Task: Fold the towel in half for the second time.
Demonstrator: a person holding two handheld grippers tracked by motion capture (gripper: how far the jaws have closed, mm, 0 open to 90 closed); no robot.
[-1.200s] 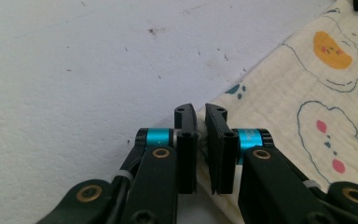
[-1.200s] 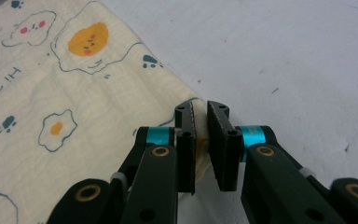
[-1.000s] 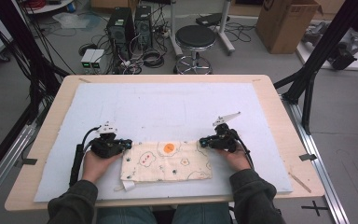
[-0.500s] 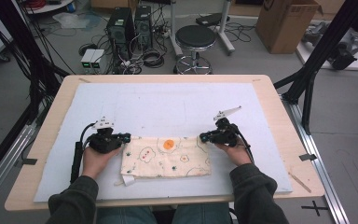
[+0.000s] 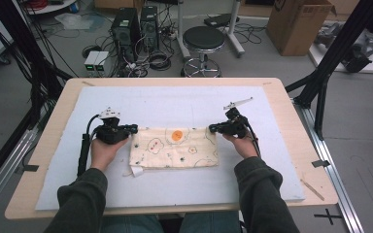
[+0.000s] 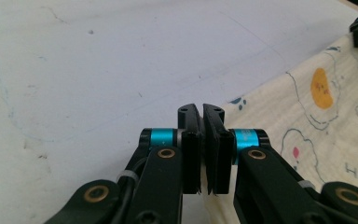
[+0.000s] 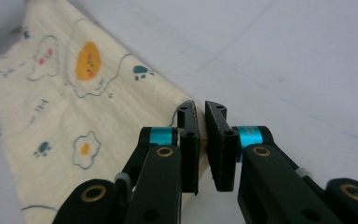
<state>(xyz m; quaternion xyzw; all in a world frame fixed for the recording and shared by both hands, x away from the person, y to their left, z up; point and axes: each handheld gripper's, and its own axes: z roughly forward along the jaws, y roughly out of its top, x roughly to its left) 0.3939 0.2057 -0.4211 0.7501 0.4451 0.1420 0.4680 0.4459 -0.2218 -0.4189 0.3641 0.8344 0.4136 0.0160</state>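
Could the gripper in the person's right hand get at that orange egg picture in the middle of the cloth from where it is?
Probably yes. The right gripper is shut on the cloth at its far right corner, and nothing lies between it and the orange egg; it would have to let go first.

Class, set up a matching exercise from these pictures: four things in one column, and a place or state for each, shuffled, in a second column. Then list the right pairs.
Things:
1. left gripper
2. right gripper
3. printed cloth
4. black stool

Places or states:
A. on the floor beyond the table
B. shut on the cloth's left far corner
C. lying folded on the white mat
D. shut on the cloth's right far corner

Pairs: 1-B, 2-D, 3-C, 4-A
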